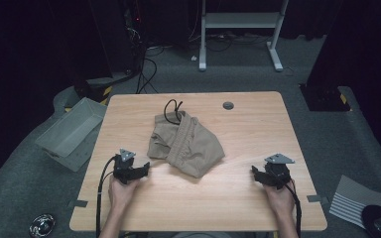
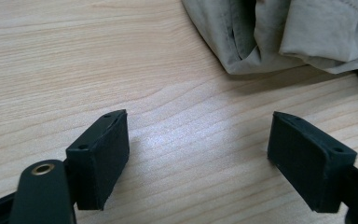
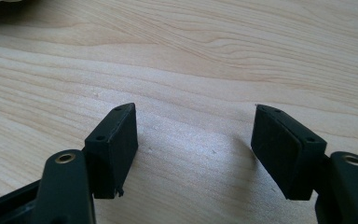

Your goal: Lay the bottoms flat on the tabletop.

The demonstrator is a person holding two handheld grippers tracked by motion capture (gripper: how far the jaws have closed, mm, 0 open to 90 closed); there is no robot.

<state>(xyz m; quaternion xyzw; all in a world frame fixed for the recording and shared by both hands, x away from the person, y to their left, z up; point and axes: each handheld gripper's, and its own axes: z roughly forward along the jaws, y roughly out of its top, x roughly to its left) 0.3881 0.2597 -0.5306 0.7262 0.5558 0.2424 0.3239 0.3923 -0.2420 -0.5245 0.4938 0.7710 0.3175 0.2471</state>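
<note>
2 black grippers (image 1: 146,167) with grey triangular top plates, black trailing cables, bare forearms

Looked like a recording lab or test studio, not a home. Was walled off by black curtains (image 1: 25,44) all round, with grey carpet flooring (image 1: 248,74) underfoot. Held a single light wooden table with rounded corners (image 1: 258,144) and a round grey cable port (image 1: 228,105), lit from above amid the darkness. Had loose black cables (image 1: 146,74) trailing across the floor toward dark equipment stands marked with yellow-and-black hazard tape (image 1: 104,92). Showed the white metal legs of a second bench (image 1: 238,34) at the back, a grey plastic bin (image 1: 69,130) lying beside the table, and strips of grey tape (image 1: 79,203) at the table's front corners.
</note>
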